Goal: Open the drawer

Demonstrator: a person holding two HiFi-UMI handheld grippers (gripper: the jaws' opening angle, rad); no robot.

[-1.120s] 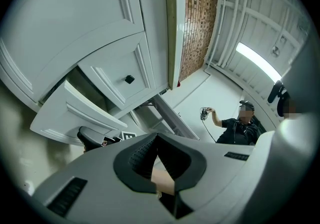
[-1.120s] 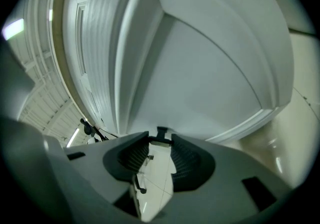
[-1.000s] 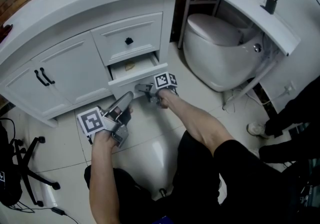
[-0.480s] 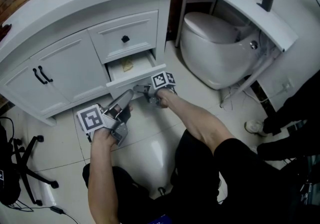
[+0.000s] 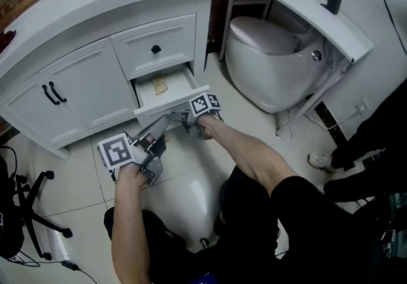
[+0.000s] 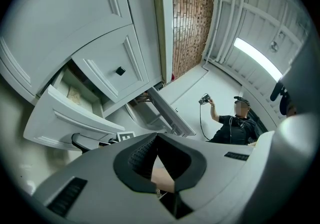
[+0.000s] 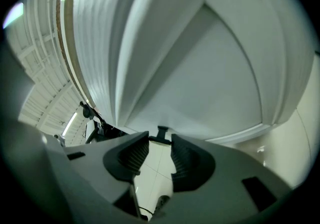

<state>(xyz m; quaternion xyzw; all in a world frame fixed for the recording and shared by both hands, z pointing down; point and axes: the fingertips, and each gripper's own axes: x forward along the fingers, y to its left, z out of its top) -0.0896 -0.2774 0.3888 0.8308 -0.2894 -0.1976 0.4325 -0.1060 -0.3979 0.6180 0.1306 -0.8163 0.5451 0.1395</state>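
Note:
The white vanity's lower drawer [image 5: 170, 108] stands partly pulled out under a closed upper drawer [image 5: 159, 44]. My right gripper [image 5: 182, 115] is at the middle of its front panel. In the right gripper view the right gripper [image 7: 161, 141] is shut on the small black drawer knob [image 7: 161, 133], with the white panel [image 7: 215, 77] filling the view. My left gripper [image 5: 162, 125] hovers just left of it, below the panel's edge, shut and holding nothing. The left gripper [image 6: 157, 137] looks up at the open drawer [image 6: 65, 123].
A yellowish item [image 5: 160, 86] lies inside the drawer. A toilet [image 5: 267, 54] stands close on the right. Cabinet doors with black handles [image 5: 52, 94] are to the left, and chair legs [image 5: 32, 216] are on the floor. A person in black [image 6: 235, 125] stands behind.
The lower drawer has come further out of the vanity, and my right gripper has moved back with its knob. The left gripper has shifted slightly alongside.

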